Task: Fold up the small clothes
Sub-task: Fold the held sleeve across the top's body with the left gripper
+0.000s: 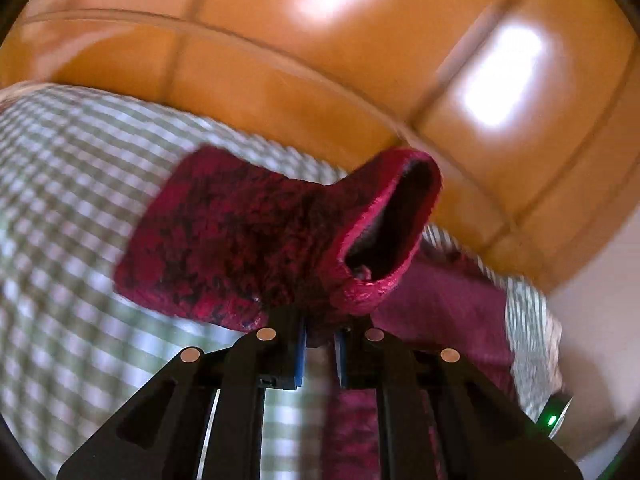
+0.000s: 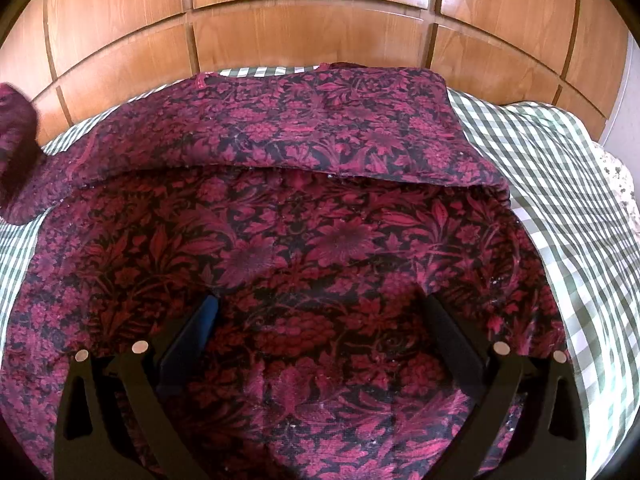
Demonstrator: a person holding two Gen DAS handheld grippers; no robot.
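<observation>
No legible text, label, brand mark or number appears in either wrist view: the crimson floral garment (image 2: 304, 240), the green checked bedcover (image 2: 560, 200) and the wooden headboard panels (image 2: 304, 36) carry pattern and grain only.

A green-and-white checked sheet (image 2: 560, 200) covered the bed, its squares running out to the right edge, where it dipped over a rounded corner. Behind the bed stood a wall of glossy orange-brown wooden panels (image 2: 304, 44), split by dark grooves into rectangles. Two bright patches of light glared off the panels (image 1: 496, 76) in the left wrist view. At the far right, a pale speckled cloth (image 2: 622, 184) showed just beyond the sheet.
</observation>
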